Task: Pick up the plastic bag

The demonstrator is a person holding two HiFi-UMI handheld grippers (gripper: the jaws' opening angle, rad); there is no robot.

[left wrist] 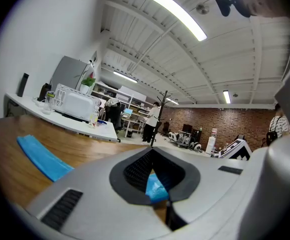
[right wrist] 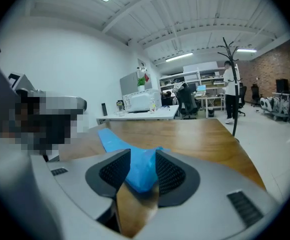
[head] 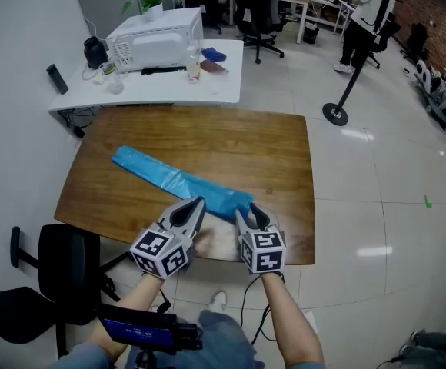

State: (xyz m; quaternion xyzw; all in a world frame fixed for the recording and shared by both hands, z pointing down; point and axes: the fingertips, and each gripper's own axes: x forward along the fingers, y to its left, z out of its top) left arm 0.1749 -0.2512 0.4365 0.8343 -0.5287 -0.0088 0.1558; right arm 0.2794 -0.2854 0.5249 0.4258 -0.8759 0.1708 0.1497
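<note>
A long blue plastic bag point(head: 178, 180) lies slantwise on the wooden table point(head: 269, 148), from the far left toward the near right. My right gripper point(head: 247, 210) is at the bag's near end. In the right gripper view the bag point(right wrist: 141, 169) sits between the spread jaws of that gripper point(right wrist: 144, 154), which is open. My left gripper point(head: 198, 203) rests beside the bag's near edge, its fingers together. In the left gripper view that gripper point(left wrist: 152, 151) has its tips meeting, with a bit of blue showing behind them and the rest of the bag point(left wrist: 40, 156) off to the left.
A white desk with a microwave point(head: 155, 37) and small items stands beyond the table. A black office chair point(head: 65, 264) is at the near left. A coat stand's round base point(head: 335, 114) is on the floor at the right. People and office chairs are farther back.
</note>
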